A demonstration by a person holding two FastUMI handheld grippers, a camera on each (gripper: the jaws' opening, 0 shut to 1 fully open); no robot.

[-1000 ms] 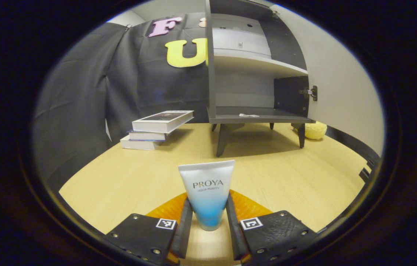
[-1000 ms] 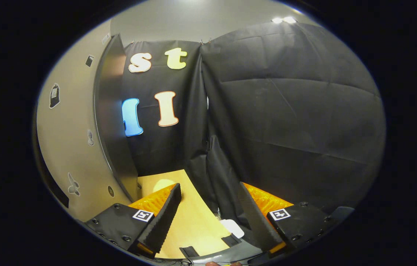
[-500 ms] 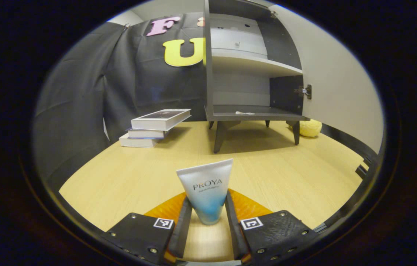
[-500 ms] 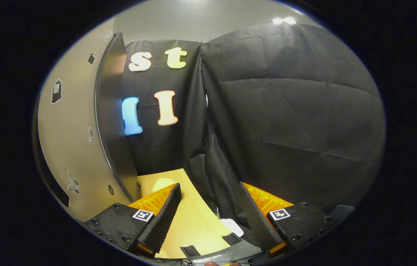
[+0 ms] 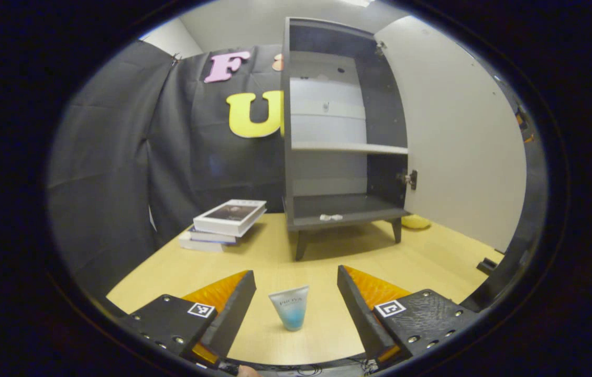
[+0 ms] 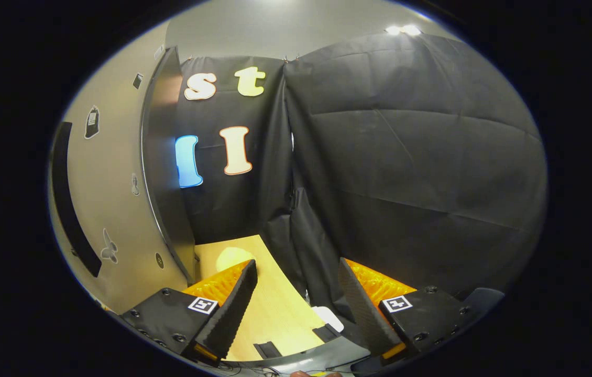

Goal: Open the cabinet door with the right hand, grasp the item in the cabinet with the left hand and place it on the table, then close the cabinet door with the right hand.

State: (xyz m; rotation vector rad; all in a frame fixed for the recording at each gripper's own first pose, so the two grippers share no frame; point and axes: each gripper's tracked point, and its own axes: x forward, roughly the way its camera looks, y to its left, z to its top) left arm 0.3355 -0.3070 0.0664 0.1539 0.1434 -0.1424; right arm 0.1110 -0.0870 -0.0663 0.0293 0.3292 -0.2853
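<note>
Two grippers, left [image 5: 296, 293] and right [image 6: 297, 293], we see gaping, holding nothing. Tube [image 5: 289, 308] stands free mid-desk [image 5: 421, 262]; cabinet [image 5: 338, 141] at far edge, door [image 5: 458, 141] open, books [image 5: 225, 222] at far-left.

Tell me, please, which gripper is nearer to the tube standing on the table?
Left. The left gripper is open just short of the tube, fingers apart on either side. The right gripper is open beside the cabinet door.

Left claw [image 5: 296, 303] and right claw [image 6: 296, 293] both gape.
</note>
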